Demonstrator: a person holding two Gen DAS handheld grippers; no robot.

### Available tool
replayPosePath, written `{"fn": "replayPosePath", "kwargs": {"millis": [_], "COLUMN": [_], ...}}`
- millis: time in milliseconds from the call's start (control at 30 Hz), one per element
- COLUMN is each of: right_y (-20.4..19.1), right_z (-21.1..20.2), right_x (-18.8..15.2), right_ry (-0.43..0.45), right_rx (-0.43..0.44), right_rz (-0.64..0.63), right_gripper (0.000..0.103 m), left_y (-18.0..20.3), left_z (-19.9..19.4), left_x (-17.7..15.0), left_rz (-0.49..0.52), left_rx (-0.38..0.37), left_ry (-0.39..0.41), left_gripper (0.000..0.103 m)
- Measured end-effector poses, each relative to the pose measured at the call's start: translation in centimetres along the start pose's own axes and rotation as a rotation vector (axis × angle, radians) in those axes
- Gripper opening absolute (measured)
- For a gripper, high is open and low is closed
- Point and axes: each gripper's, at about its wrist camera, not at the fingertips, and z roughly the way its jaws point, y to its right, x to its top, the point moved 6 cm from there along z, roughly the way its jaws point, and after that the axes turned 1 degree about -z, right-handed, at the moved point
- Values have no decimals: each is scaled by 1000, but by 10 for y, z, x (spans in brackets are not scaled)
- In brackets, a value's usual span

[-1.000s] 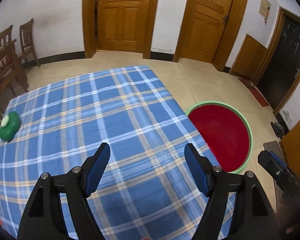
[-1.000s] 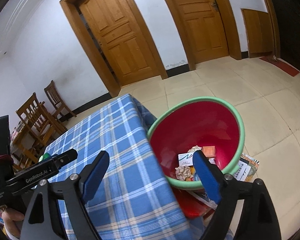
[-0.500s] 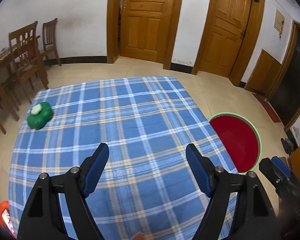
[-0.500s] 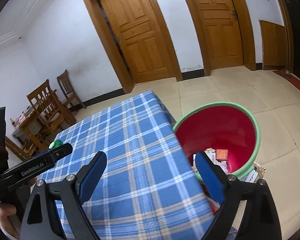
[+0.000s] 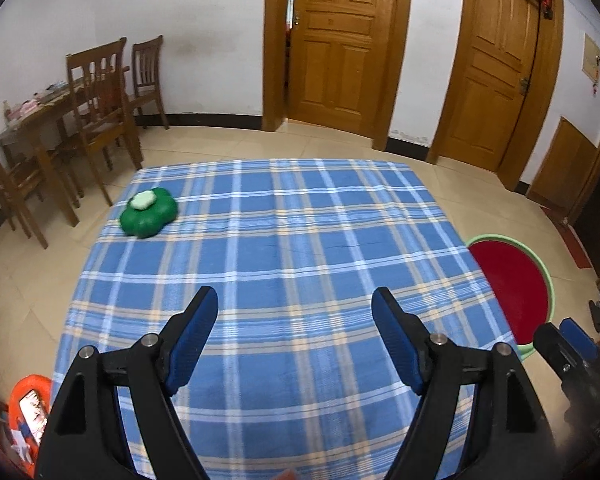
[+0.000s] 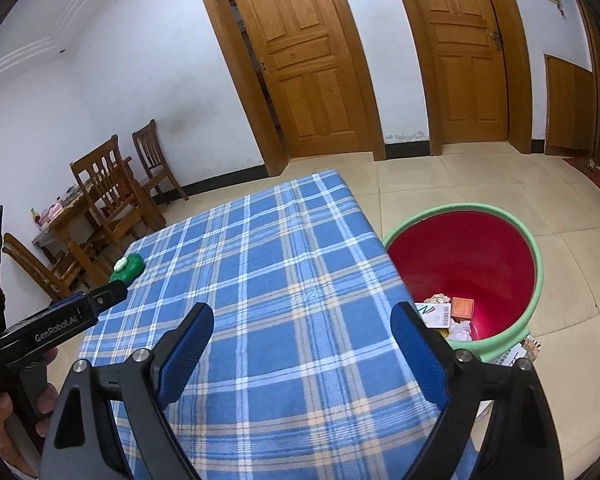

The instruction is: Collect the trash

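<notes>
The only loose item seen on the blue plaid tablecloth (image 5: pixel 300 264) is a green clover-shaped object (image 5: pixel 148 218) with a small pale piece on top of it, lying near the far left corner of the table. Its material cannot be told for certain, but from its rounded, puffy lobes it is judged to be light and probably soft or hollow plastic, so little force should be needed and no breakage is expected. The pale piece on top appears only to be resting there and could be knocked off, so a hold across the green body from the sides, low on 2 opposite lobes, is judged safest. The left gripper (image 5: pixel 294 312) is held above the near part of the cloth with its blue pads well apart and nothing between them; the green object lies well ahead of it and off to its left, not in line with the fingers. The right gripper (image 6: pixel 302 326) is likewise spread wide and empty, near the table's right edge, and the green object (image 6: pixel 127 268) is seen far across the table from it. The red bin with a green rim (image 6: pixel 536 264) stands on the floor just beside the table's right edge and already holds paper scraps and a small orange box (image 6: pixel 462 308). The left gripper is therefore judged the better placed for the pick, though the bin is nearer the right.
</notes>
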Motion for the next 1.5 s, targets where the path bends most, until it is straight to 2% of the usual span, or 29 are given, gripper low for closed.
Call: {"fn": "replayPosePath", "kwargs": {"millis": [400, 1500], "right_y": [-15, -19], "right_z": [0, 1], "right_x": [-7, -9], "right_ry": [-15, -20], "right_rx": [9, 13], "right_rz": [-28, -32], "right_gripper": [92, 92], "left_y": [-25, -27], "left_z": [-11, -11], "left_x": [-11, -14], "left_rz": [-23, -34], "left_rx": [49, 45], "left_ry": [21, 19], "left_gripper": [79, 79]}}
